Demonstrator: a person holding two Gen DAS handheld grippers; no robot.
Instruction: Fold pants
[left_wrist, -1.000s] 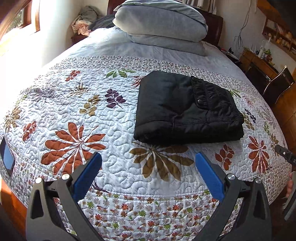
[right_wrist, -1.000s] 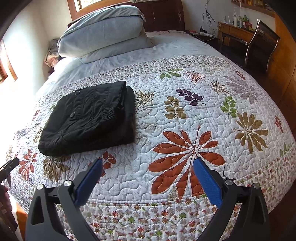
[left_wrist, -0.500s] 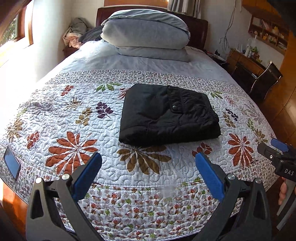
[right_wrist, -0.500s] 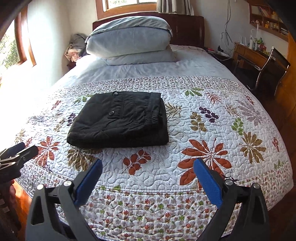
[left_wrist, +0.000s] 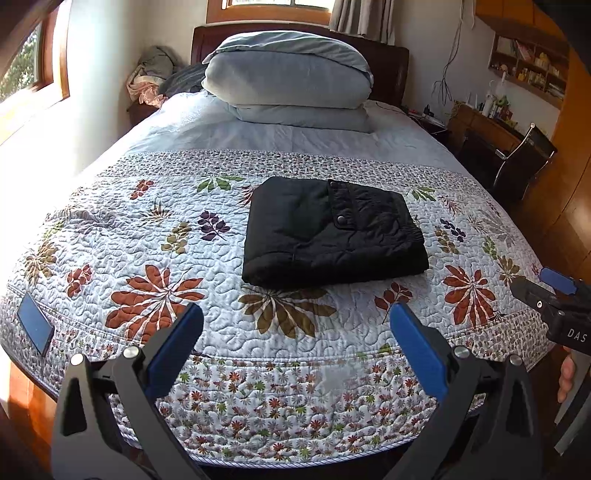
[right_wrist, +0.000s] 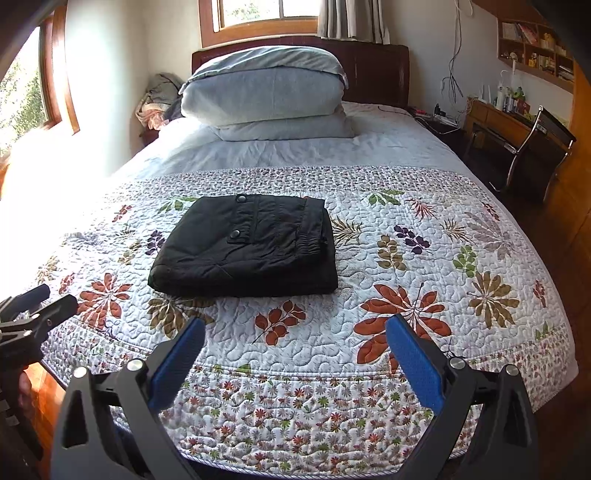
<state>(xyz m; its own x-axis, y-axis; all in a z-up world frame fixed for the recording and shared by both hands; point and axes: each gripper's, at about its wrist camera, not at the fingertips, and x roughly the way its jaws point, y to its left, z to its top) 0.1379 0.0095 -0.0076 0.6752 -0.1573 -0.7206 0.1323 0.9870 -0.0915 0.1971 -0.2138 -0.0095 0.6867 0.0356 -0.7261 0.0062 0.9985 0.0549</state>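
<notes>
Pants (left_wrist: 330, 234) are lying folded on the bed (left_wrist: 184, 236); both grippers, left gripper (left_wrist: 295, 330) and right gripper (right_wrist: 295, 341), are hanging spread wide, holding nothing, so keeping clear seems best.

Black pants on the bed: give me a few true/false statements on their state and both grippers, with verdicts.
1. The black pants lie folded in a compact stack on the quilt. True.
2. The left gripper is shut on the pants. False: it is open, clear of them.
3. The right gripper is open and holds nothing. True.
4. The pants rest on the pillows. False: the pillows are apart, at the headboard.
</notes>
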